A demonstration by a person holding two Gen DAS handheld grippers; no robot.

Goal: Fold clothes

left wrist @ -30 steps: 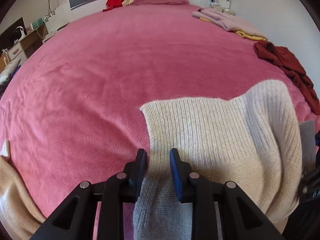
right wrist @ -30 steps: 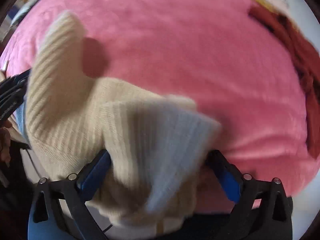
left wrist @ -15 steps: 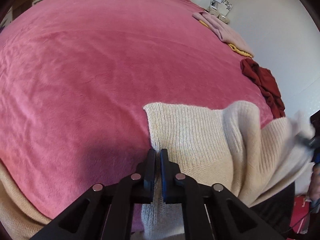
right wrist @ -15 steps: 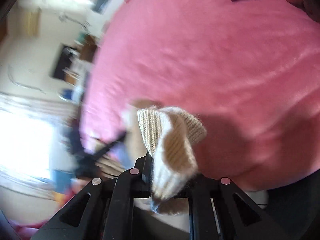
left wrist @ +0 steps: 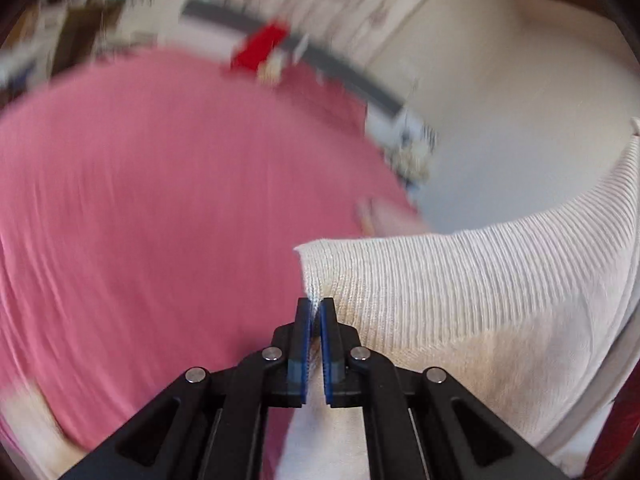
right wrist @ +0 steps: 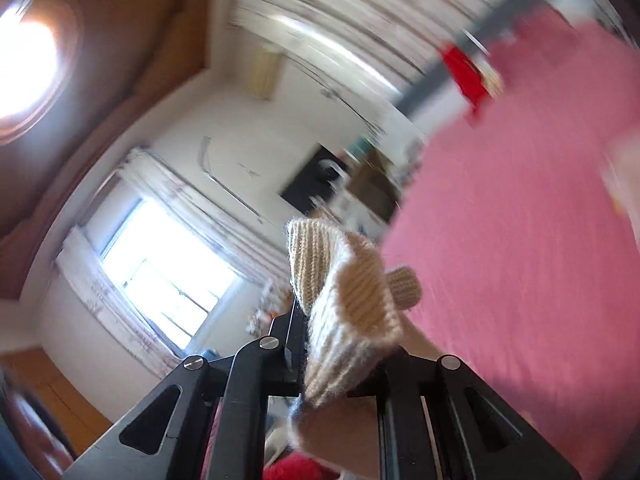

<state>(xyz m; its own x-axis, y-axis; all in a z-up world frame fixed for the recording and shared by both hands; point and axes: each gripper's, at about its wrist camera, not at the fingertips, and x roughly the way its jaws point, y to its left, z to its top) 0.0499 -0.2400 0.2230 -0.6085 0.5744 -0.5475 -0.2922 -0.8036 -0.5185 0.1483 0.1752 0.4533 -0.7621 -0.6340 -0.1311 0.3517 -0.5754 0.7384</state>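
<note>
A home bedroom: a wide bed (left wrist: pixel 140 220) under a pink plush cover, a grey headboard (left wrist: pixel 304 52) with a red garment (left wrist: pixel 260 46) draped on it, a curtained window (right wrist: pixel 160 264), and a wooden dresser (right wrist: pixel 372 188).

Motion blur smears the pink bed (left wrist: pixel 152 208) and the red garment (left wrist: pixel 260 46) at its far end. The cream sweater (left wrist: pixel 480 300) runs off the right edge and hides the right tongs' (right wrist: pixel 320 328) right fingertip.
</note>
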